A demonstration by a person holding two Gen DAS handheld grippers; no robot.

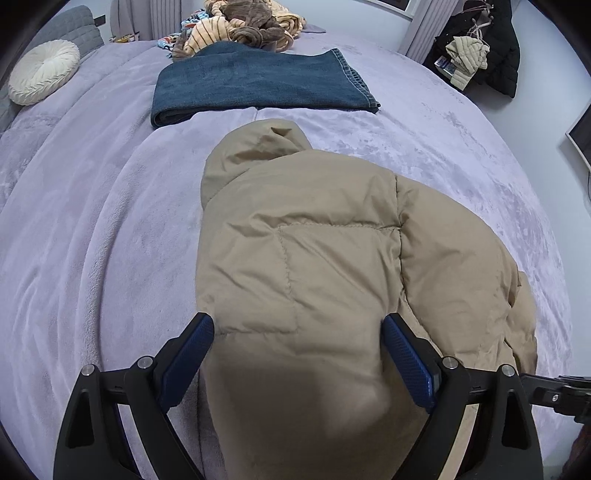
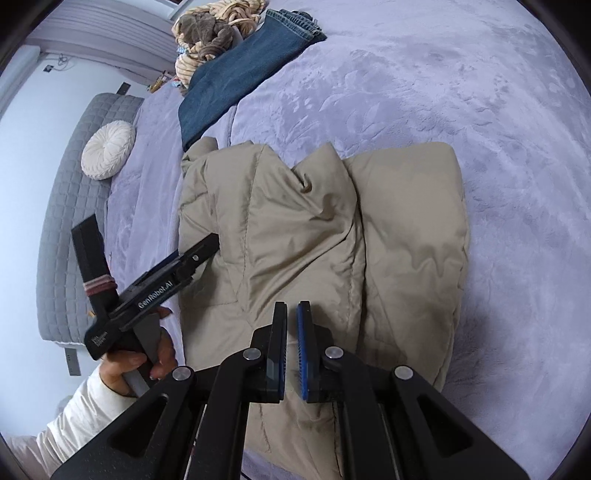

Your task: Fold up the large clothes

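A beige puffer jacket [image 1: 325, 258] lies on the lilac bed, folded into a long bundle with its hood toward the far side. It also shows in the right wrist view [image 2: 314, 236]. My left gripper [image 1: 297, 325] is open, its blue pads either side of the jacket's near part, just above it. In the right wrist view the left gripper [image 2: 207, 247] hovers at the jacket's left edge. My right gripper [image 2: 291, 306] is over the jacket's near end, jaws nearly together with a thin gap, holding nothing.
Folded blue jeans [image 1: 258, 85] lie beyond the jacket, with a pile of clothes [image 1: 240, 26] behind. A round cream cushion [image 1: 42, 72] sits at the grey headboard [image 2: 70, 221]. Dark coats [image 1: 491, 48] hang at the far right.
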